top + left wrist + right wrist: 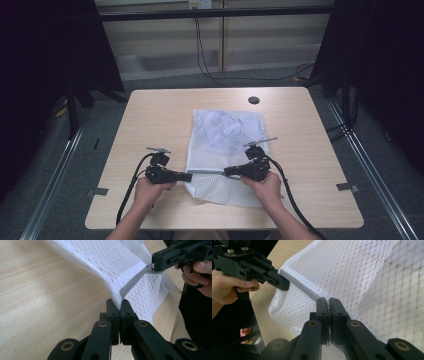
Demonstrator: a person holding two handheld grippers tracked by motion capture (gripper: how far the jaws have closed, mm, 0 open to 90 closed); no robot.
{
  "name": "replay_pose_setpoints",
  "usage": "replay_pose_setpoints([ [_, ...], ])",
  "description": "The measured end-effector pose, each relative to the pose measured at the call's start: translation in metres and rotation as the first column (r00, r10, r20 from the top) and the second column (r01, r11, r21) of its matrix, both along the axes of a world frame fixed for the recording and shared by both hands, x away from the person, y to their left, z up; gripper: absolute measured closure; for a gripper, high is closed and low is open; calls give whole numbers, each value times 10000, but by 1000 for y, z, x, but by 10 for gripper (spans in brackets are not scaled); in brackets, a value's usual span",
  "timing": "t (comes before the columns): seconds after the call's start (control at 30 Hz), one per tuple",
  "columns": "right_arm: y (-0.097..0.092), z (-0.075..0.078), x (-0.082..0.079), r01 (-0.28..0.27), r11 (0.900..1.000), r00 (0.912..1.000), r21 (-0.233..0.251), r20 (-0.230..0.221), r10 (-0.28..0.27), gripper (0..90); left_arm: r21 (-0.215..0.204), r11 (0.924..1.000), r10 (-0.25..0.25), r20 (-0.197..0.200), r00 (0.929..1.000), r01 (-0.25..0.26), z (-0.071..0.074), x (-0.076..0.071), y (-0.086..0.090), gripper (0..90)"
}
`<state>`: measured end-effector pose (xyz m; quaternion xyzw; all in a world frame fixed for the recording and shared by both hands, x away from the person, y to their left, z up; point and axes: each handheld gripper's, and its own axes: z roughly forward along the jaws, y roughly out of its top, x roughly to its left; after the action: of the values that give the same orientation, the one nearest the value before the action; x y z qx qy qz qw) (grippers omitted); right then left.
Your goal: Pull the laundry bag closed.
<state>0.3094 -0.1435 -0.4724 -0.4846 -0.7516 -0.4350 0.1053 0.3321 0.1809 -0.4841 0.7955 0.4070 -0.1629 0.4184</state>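
A white mesh bag (226, 135) lies flat on the wooden table (155, 115), its near end lifted off the surface. A grey zipper (207, 172) runs across that near end, stretched between the two grippers. My left gripper (189, 177) is shut on the bag's edge at the zipper's left end (119, 305). My right gripper (226, 171) is shut on the zipper at its slider (328, 301). In the left gripper view the right gripper (151, 266) pinches the metal slider at the zipper's far end. In the right gripper view the left gripper (284, 285) clamps the bag's corner.
A dark round cable hole (254, 100) sits near the table's far edge. Metal brackets (348, 187) stick out at the table's left and right sides. Black curtains and cables stand beyond the table. Bare wood lies left and right of the bag.
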Motion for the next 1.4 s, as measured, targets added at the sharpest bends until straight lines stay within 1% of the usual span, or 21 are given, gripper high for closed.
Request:
replay_pose_setpoints([
  [0.13,-1,-1,0,5,10000,10000,35,-30,-5,870,-10,9999,-116,-18,9999,116,0,0,0,886],
  [0.17,-1,0,-1,15,10000,10000,-47,-4,-15,869,25,10000,-89,-4,10000,89,0,0,0,885],
  [0.27,-3,-1,0,-18,10000,10000,89,-28,18,870,20,10000,-89,12,10000,89,0,0,0,885],
  [0.37,-4,-1,0,-40,10000,10000,30,-21,40,870,22,10000,-78,-20,10000,78,-1,0,0,885],
  [0.47,-5,-1,-1,-16,10000,10000,85,-51,17,870,-4,9999,-128,-47,9999,128,-1,0,0,885],
  [0.53,-5,-1,-1,-10,10000,10000,10,-14,10,870,21,9999,-114,-40,9999,114,-1,0,0,885],
  [0.6,-6,-1,-1,43,10000,10000,35,-74,-43,870,23,10000,-85,-27,10000,85,-1,0,0,885],
  [0.67,-7,-1,-1,21,10000,10000,48,-47,-21,870,-62,9999,-100,-121,9999,99,-1,0,-1,885],
  [0.77,-8,-1,-1,28,10000,10000,26,27,-28,870,-23,9999,-113,-61,9999,113,-1,0,0,885],
  [0.83,-10,-1,-1,83,10000,10000,9,-14,-83,870,45,9999,-97,-24,10000,97,0,0,1,885],
  [0.87,-12,-1,-1,107,9999,9999,3,-15,-107,869,-12,9999,-129,-52,9999,129,-1,1,1,886],
  [0.93,-14,-1,-2,107,9999,9999,36,-1,-107,870,5,9999,-104,-51,9999,104,-1,0,0,885],
  [0.97,-15,-1,-3,104,9999,9999,38,-11,-104,870,-30,10000,-86,-122,9999,86,-1,0,-1,885],
  [1.0,-15,-2,-3,89,9999,10000,48,-21,-89,870,27,9999,-167,-31,9999,167,-1,0,-1,885],
  [1.07,-16,-2,-4,80,10000,10000,28,-37,-80,869,-3,9999,-167,-75,9998,167,-1,0,-1,885],
  [1.13,-17,-2,-4,110,9999,9999,-34,-26,-110,870,-61,10000,-25,-177,9998,24,-1,-1,-1,885],
  [1.17,-18,-2,-4,99,9999,9999,-49,-26,-99,870,24,10000,-58,-74,10000,59,0,0,1,885],
  [1.2,-20,-2,-4,132,9999,9999,-37,-39,-132,869,19,9998,-186,-35,9998,186,-1,1,2,885],
  [1.23,-21,-3,-4,178,9998,9998,-51,-15,-178,870,11,9999,-139,-34,9999,139,-1,1,2,885],
  [1.27,-23,-2,-4,223,9997,9997,-102,-33,-223,870,-43,10000,-70,-117,9999,70,-1,0,2,885],
  [1.4,-28,-2,-4,308,9995,9995,-50,-25,-308,869,-3,10000,-69,-43,10000,69,0,1,3,885],
])
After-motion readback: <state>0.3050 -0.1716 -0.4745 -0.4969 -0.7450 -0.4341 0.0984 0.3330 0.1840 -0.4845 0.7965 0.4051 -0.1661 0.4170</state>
